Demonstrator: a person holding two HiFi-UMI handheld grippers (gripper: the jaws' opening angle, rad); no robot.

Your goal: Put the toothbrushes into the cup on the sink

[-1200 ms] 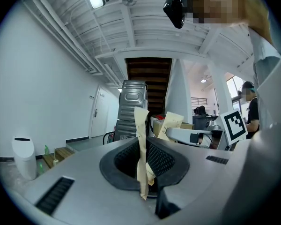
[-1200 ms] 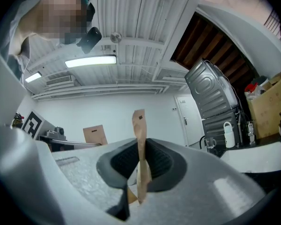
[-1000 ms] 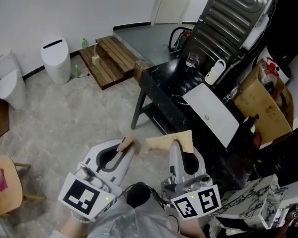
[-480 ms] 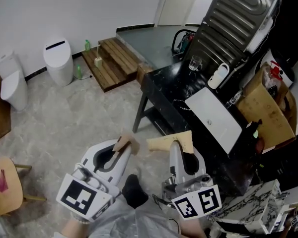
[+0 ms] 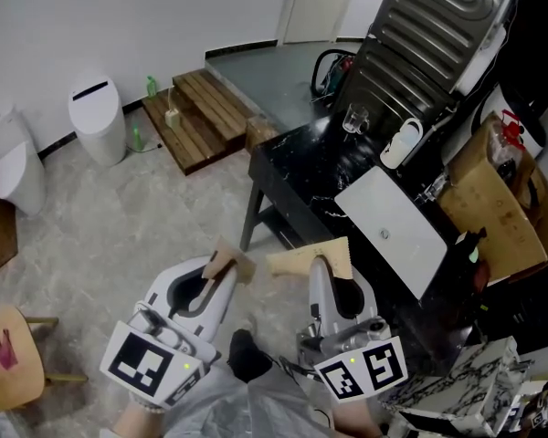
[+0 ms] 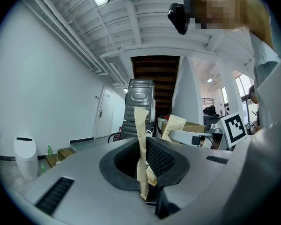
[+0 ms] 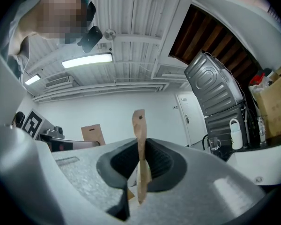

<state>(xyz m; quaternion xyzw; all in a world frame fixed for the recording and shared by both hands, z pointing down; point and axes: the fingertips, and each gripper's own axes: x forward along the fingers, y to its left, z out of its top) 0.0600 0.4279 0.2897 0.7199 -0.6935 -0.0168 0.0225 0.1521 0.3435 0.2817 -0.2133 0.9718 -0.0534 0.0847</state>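
Down in front of the person, the left gripper (image 5: pixel 221 276) is clamped on a flat brown paper packet (image 5: pixel 226 261). Its own view shows the jaws pinched onto the lower end, with the strip standing upright between them, seen edge on. The right gripper (image 5: pixel 323 267) holds a second paper packet (image 5: pixel 303 261) the same way, nipped near the bottom with the top poking up past the jaws. The two grippers sit side by side and point away from the person, their packets near each other but not touching. I cannot tell what is inside either packet.

Ahead stands a black counter (image 5: pixel 292 167) with a white sink (image 5: pixel 393 222) let into it. The glass cup (image 5: pixel 352 117) stands on the far end of that counter, just beside a white bottle (image 5: pixel 395 142) and in front of a ribbed grey metal panel (image 5: pixel 429 26). The cup is well apart from both packets, with the sink lying between. A cardboard box (image 5: pixel 489 194) stands to the right of the sink. Off to the left, on the pale floor, are a wooden platform (image 5: pixel 205 108), a white bin (image 5: pixel 96 108) and a toilet (image 5: pixel 14 162).
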